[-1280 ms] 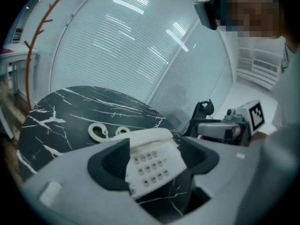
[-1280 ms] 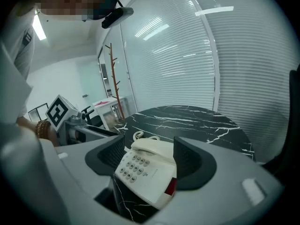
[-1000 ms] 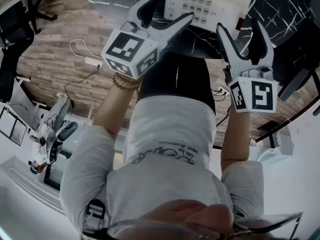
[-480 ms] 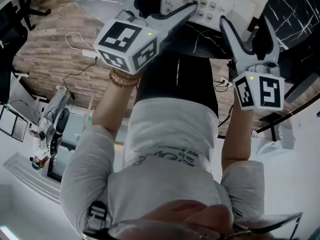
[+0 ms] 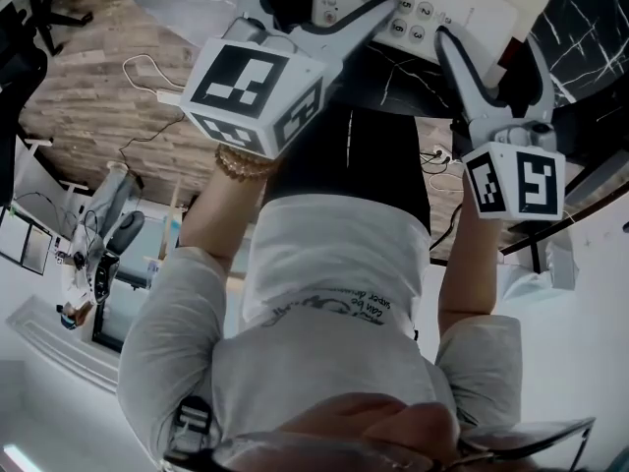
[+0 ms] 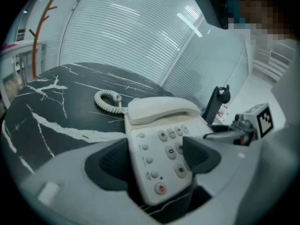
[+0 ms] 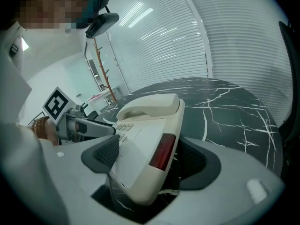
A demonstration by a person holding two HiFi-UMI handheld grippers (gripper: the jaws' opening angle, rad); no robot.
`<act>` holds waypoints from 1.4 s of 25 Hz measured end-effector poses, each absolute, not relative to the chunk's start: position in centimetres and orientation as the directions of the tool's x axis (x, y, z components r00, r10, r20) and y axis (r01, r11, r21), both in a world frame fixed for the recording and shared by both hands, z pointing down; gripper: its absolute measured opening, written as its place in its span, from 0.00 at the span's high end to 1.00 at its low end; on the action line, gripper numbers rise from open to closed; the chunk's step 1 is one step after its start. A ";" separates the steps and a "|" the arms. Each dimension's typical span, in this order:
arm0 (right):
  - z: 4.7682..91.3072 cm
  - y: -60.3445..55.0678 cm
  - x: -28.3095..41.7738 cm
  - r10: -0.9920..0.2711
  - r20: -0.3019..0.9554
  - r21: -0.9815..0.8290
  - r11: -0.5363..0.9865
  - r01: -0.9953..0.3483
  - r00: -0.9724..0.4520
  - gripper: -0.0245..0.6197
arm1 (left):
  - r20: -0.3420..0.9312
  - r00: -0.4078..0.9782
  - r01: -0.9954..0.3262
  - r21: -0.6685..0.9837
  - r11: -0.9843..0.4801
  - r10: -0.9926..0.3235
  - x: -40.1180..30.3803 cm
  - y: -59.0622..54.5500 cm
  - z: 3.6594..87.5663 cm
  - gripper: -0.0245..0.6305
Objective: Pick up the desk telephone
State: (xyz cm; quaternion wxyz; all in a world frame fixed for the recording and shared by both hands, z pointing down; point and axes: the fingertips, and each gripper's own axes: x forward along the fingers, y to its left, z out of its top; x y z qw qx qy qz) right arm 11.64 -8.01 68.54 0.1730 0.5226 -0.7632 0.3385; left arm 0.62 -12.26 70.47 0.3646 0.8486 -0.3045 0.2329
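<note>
Tabletop (image 6: 42, 121): round, black marble-look, white veins running across. Cream desk telephone (image 6: 157, 149) sits on it close to the near edge, keypad up, handset (image 6: 161, 110) in its cradle at the far end. Coiled cord (image 6: 107, 102) lies looped on the stone just behind the phone's left corner

The desk telephone (image 6: 152, 139) is cream-white with pale keys (image 6: 171, 133), one of them marked red. It has a dark red panel (image 7: 161, 151) on its side and a cream coiled cord (image 6: 107, 101). The table (image 6: 51, 107) is black with thin white veins like marble. The left gripper (image 6: 157, 161) and the right gripper (image 7: 147, 158) are light grey with dark grey dotted pads (image 7: 105, 153). Their marker cubes (image 5: 257, 94) are white with black squares, and the floor (image 5: 88, 96) is brown wood planks.
</note>
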 end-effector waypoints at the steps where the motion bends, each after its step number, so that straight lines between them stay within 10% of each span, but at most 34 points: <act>1: 68.6 -8.1 11.6 -0.681 0.615 -0.337 0.227 -0.914 -0.396 0.35 | 0.617 0.705 -0.687 0.475 -0.550 -0.348 0.6 -12.3 70.5 0.40; 35: 57.6 -8.4 11.2 -0.746 0.551 -0.327 0.221 -0.919 -0.375 0.41 | 0.584 0.684 -0.708 0.391 -0.588 -0.436 0.8 -13.0 59.0 0.41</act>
